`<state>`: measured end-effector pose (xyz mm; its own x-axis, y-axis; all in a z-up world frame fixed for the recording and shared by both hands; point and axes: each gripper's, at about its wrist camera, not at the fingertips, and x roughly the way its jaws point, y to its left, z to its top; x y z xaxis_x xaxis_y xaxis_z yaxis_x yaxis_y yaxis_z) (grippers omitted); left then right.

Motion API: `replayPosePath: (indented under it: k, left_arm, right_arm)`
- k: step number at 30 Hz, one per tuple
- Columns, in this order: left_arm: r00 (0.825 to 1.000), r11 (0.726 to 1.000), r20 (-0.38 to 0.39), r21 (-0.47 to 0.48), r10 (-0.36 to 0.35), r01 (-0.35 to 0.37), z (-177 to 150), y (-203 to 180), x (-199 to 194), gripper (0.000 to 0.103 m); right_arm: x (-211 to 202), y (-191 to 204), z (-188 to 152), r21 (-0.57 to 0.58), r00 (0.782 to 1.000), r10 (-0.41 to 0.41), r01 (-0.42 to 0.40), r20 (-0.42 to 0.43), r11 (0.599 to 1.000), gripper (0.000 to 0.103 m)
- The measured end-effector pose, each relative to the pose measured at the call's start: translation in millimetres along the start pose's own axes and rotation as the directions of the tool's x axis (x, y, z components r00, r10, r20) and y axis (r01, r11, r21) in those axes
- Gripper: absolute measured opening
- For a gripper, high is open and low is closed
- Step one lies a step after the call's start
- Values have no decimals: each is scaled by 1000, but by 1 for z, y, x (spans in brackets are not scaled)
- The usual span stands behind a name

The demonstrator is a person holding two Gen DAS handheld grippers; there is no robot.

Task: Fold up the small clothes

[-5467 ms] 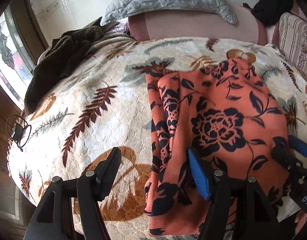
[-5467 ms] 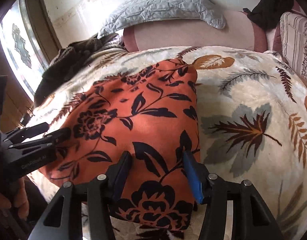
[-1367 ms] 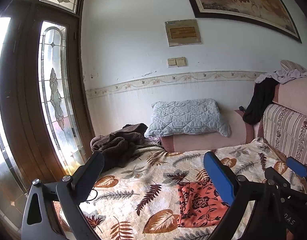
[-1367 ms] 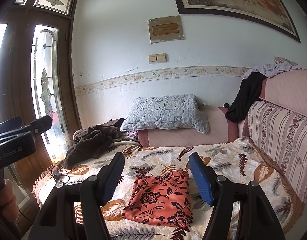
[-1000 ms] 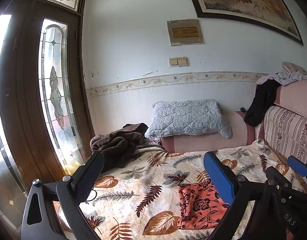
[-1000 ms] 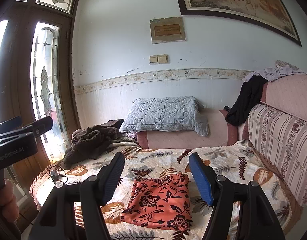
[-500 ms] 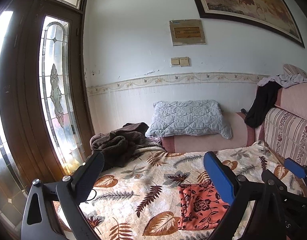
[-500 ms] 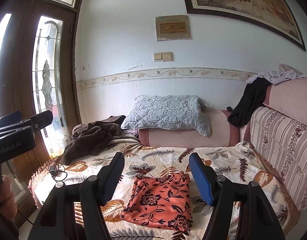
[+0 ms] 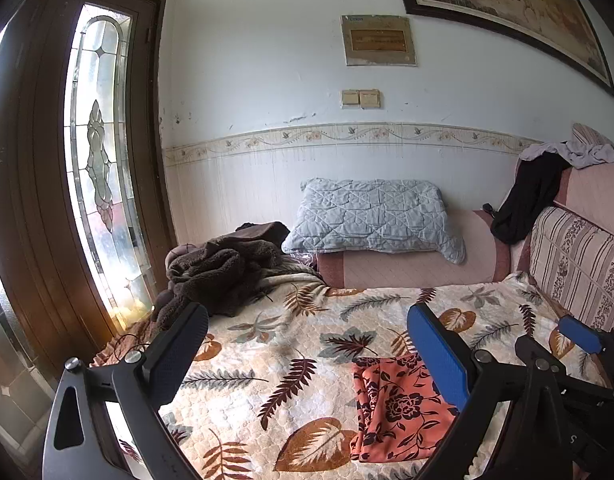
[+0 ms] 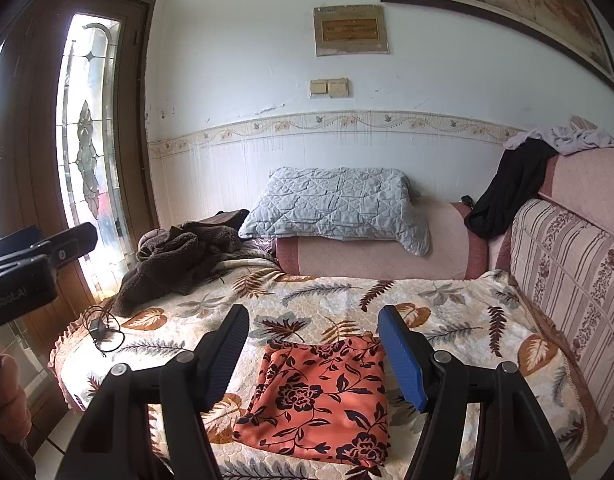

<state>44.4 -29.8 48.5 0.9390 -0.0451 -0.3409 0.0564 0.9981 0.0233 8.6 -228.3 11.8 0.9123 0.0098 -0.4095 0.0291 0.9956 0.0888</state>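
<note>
A folded orange cloth with a black flower print (image 10: 321, 398) lies flat on a bed covered by a cream blanket with a leaf pattern (image 10: 447, 300). The cloth sits near the front edge of the bed, roughly in the middle, and nothing touches it.

The right claw (image 10: 313, 354) hangs in the air in front of the bed with its jaws wide apart and nothing between them. One finger is black, the other has a blue pad. From this view the cloth shows through the gap between the fingers, well beyond them.

The left claw (image 9: 307, 354) also hangs above the bed, jaws wide and empty. From its camera the cloth (image 9: 395, 408) lies low and to the right, partly behind the blue finger. The right claw shows at that picture's right edge.

At the head of the bed a grey quilted pillow (image 10: 335, 208) rests on a pink bolster (image 10: 383, 258). A heap of dark brown fleece clothing (image 10: 175, 256) lies at the far left corner, beside a stained-glass door (image 10: 83, 148). A black cable (image 10: 103, 328) lies near the left edge of the blanket. A black garment (image 10: 507, 192) hangs over a striped sofa back (image 10: 571, 276) on the right.
</note>
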Motion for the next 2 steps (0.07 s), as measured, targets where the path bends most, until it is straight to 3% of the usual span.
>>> replayPosePath:
  k: [2]
  left_arm:
    - [1000,1000,-12,-12,18,-19,-5,1,20,100]
  right_arm:
    - [19,-9,-1,15,1000,8,-8,-25,1000,71]
